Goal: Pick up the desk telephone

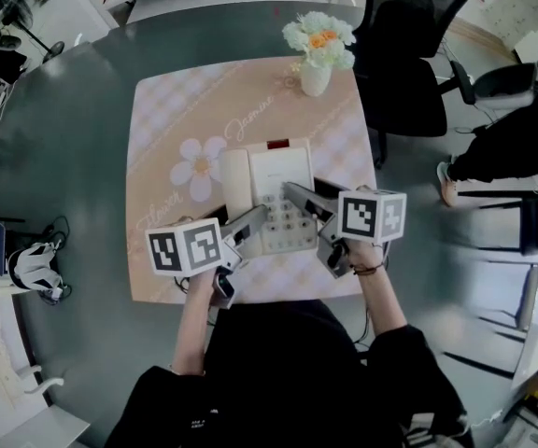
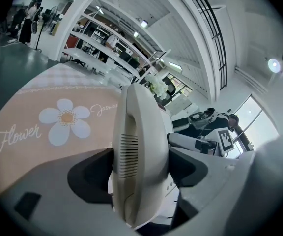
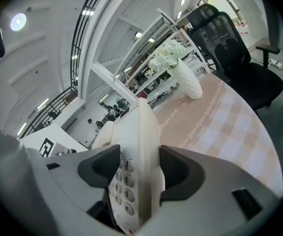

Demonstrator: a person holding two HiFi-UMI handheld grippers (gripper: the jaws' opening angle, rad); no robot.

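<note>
While the head view looks steeply down, the telephone point(image 1: 274, 189) shows over the middle of the pink tablecloth point(image 1: 176, 110) on the round grey table point(image 1: 73, 129), and both grippers are on its near end. The left gripper point(image 1: 258, 217) comes in from the lower left at the handset point(image 1: 235, 180) side, and the right gripper point(image 1: 294, 193) comes in from the lower right across the keypad point(image 1: 286, 217) side. A vase point(image 1: 316, 75) of pale flowers stands at the far edge of the cloth, well apart from the phone, with a black office chair point(image 1: 404, 73) beyond the table. From this view, whether the phone's base touches the cloth or not cannot be told. Over to the left gripper view: the jaws are part-way closed with the cream handset wedged edge-on between them, its slotted earpiece facing the camera and a dark pad pressed against each side. The flower print of the cloth lies off to the left, and the other gripper's marker cube shows at the right. Now the right gripper view: these jaws too are drawn in and clamp the phone's right edge, with the number keys showing just inside the left pad. The vase and chair show further back on the right.
</note>
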